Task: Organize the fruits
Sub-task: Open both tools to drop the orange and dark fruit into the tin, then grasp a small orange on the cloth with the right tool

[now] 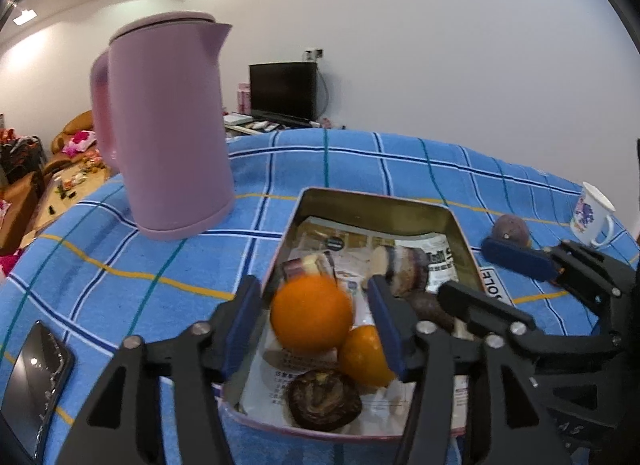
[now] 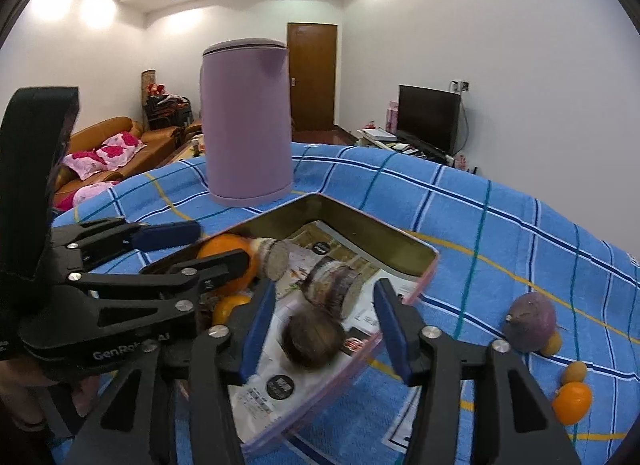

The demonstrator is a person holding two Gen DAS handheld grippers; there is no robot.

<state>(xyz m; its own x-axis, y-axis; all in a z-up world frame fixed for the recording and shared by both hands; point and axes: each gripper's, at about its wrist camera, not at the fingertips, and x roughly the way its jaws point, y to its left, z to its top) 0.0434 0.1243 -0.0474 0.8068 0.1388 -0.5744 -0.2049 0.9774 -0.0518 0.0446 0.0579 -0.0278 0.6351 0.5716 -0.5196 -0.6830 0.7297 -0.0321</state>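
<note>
two hand-held grippers hang over a gold-walled rectangular metal tin lined with newspaper on a blue checked cloth. the left gripper stands open around a round orange, pads apart from it. the right gripper stands open above a blurred brown round fruit.

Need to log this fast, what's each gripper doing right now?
Left gripper: open, orange between its pads, over the tin.
Right gripper: open, holding nothing.

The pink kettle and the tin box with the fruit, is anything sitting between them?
No. Only bare blue checked cloth separates the kettle from the tin box; the left wrist view shows it best.
</note>
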